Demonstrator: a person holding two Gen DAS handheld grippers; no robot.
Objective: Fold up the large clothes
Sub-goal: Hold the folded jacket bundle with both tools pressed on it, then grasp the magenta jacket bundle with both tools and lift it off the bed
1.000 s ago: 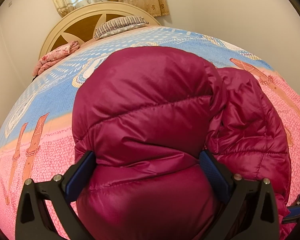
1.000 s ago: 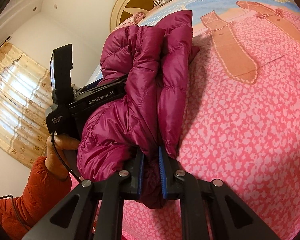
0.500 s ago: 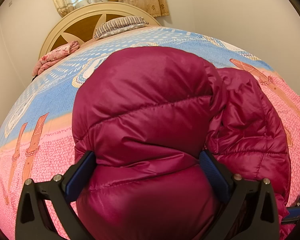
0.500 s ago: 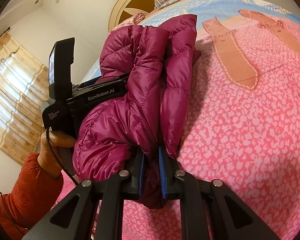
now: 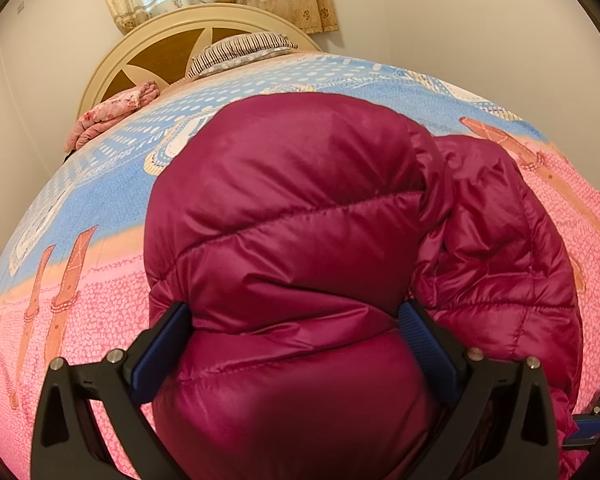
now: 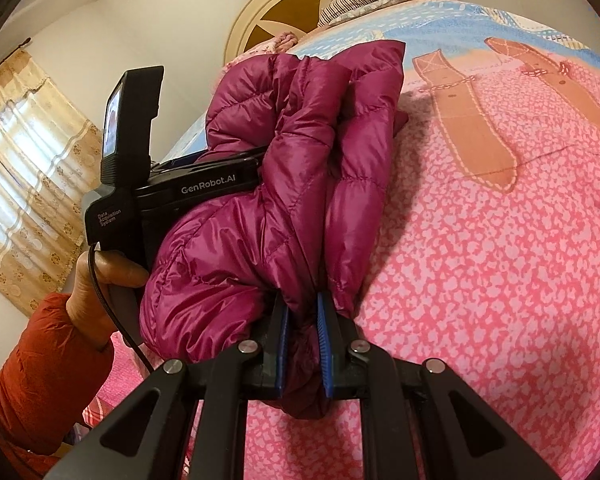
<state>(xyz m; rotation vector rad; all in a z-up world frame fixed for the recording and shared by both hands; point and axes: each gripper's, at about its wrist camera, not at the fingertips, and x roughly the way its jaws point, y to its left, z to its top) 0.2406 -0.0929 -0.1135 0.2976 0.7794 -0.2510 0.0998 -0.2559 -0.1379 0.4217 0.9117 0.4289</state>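
Little has changed in the left view, while in the right view the bundle is seen shifted slightly rightward. Nearest, the right gripper (image 6: 302, 334) is clamped nearly closed on a pinch of the magenta down jacket (image 5: 300, 248). The left gripper (image 5: 296, 344) is spread wide around the jacket's thick fold, which blocks the bedspread (image 5: 60, 280) behind. Farther off, a striped pillow (image 5: 244, 50) is set against the headboard (image 5: 160, 52).
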